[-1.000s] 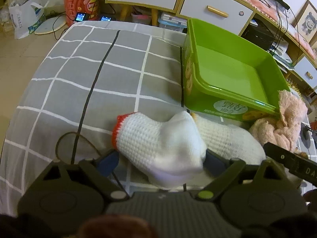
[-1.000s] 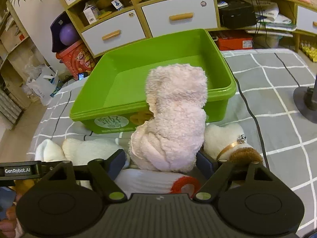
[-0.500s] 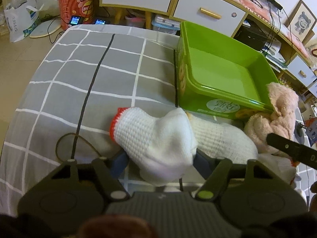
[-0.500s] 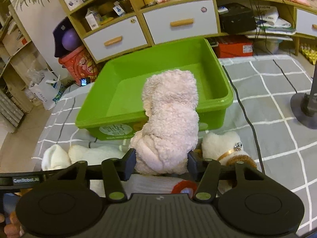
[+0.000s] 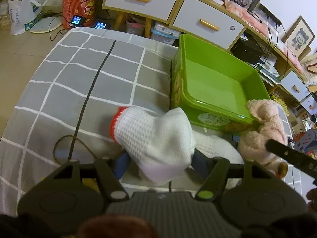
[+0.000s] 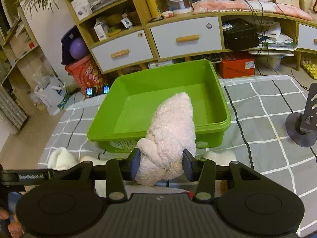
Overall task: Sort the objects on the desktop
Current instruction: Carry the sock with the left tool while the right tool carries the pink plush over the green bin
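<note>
Right gripper closing, now clamped on fluffy pink sock; left gripper closing, squeezing white glove. Both secured; we judge green bin next.

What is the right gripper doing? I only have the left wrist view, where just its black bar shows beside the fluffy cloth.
Observer: The right gripper is closing, and its pads press both sides of the fluffy cloth.
Operator: Anything to the right of the bin that I should avoid?
Observer: Yes. A dark stand sits on the sheet there, apart from the bin.
</note>
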`<action>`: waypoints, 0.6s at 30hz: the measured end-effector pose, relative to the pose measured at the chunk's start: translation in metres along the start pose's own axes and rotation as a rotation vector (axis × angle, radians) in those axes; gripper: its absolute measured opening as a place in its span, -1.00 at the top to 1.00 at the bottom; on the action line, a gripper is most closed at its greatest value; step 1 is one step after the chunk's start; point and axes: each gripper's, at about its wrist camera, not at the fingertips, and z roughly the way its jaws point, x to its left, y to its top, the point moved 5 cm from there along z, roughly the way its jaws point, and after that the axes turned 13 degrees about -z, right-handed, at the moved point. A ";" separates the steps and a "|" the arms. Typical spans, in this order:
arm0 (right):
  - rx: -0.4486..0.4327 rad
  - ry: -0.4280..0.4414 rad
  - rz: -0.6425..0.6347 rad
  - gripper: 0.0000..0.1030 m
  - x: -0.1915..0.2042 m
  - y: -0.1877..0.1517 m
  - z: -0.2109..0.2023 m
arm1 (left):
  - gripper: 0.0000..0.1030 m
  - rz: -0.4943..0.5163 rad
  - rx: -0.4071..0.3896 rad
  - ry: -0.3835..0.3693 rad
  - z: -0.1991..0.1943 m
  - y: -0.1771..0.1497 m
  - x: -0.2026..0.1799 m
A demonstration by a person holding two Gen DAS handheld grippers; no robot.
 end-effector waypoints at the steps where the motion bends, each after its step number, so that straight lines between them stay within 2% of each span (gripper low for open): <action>1: 0.015 0.009 0.011 0.01 -0.001 -0.001 0.003 | -0.26 0.001 -0.001 0.001 0.000 0.000 -0.001; 5: 0.071 0.007 0.047 -0.03 -0.003 -0.009 0.021 | -0.26 0.000 -0.004 0.006 0.001 -0.001 -0.001; 7: 0.074 -0.010 0.033 -0.13 -0.003 -0.011 0.026 | -0.26 -0.005 -0.009 0.003 0.000 0.000 -0.001; 11: 0.072 -0.017 0.039 -0.19 -0.006 -0.012 0.033 | -0.26 -0.013 -0.020 -0.002 -0.001 0.002 -0.003; 18: 0.050 -0.028 0.016 0.02 -0.007 -0.009 0.029 | -0.26 -0.028 -0.034 -0.015 -0.004 0.005 -0.005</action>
